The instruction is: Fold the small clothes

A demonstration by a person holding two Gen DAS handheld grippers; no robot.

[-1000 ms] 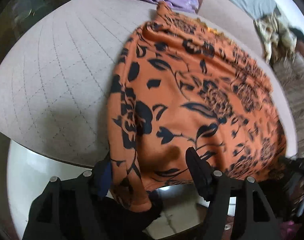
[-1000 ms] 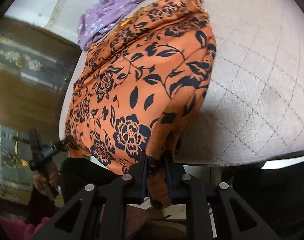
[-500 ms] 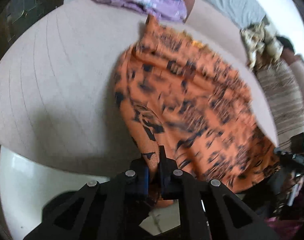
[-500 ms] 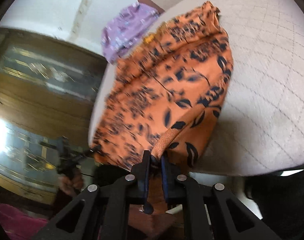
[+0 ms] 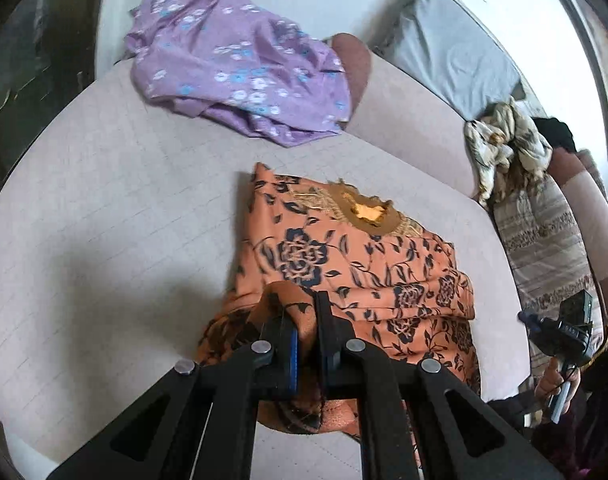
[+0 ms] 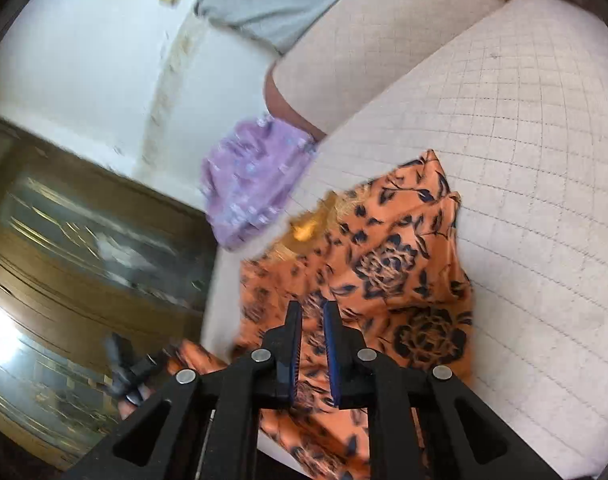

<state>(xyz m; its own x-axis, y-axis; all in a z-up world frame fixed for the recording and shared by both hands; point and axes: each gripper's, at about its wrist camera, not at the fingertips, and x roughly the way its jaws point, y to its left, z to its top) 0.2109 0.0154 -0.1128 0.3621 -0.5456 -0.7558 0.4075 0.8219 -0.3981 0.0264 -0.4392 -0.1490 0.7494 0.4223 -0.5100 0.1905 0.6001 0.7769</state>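
A quilted beige sofa seat [image 5: 104,220] is bearing the orange black-flowered garment [image 5: 343,264], doubled over near its front edge. The left gripper [image 5: 305,320] and right gripper [image 6: 312,320] are each pinching its hem, jaws narrow. A lilac floral cloth [image 5: 240,64] is lying beyond, beneath a white wall [image 6: 84,48].

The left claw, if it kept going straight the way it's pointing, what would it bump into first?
Probably the orange flowered garment it already pinches: the left claw points down at its folded layers, with the sofa cushion underneath.
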